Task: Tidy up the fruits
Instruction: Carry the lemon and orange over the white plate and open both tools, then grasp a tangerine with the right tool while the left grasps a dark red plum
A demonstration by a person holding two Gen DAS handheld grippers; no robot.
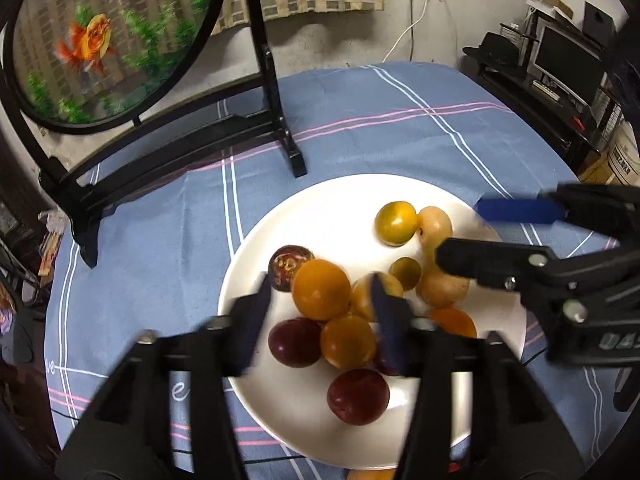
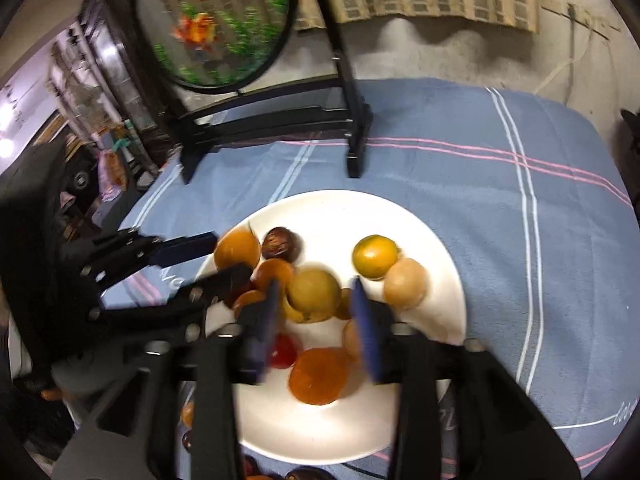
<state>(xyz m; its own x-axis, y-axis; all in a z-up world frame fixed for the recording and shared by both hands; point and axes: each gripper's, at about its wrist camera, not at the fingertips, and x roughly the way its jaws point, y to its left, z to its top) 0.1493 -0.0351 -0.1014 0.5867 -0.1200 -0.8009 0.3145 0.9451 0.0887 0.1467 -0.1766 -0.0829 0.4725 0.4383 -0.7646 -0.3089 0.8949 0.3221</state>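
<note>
A: Both hand-held grippers hang over the plate [image 1: 256, 280] on the tabletop [image 1: 360, 120]. The left hand-held gripper [image 1: 320, 312] stands part open with nothing gripped; an orange fruit [image 1: 321, 290] sits between its fingers, untouched as far as the view shows.

B: And the right hand-held gripper [image 2: 316, 316]?

A: Also part open and empty, straddling a yellow fruit [image 2: 314, 292] in the middle of the heap.

B: So the fruits are heaped together, the near ones touching.

A: Yes. The dark plums [image 1: 358, 396] lie nearest, the green-yellow one [image 1: 396, 223] stands apart at the far side.

B: The step looks like picking one fruit each. The person would do well to centre each fruit between the pads before closing, since round fruit rolls.

A: And close gently; neighbours lean on each other, so lifting one may set others rolling toward the rim.
</note>
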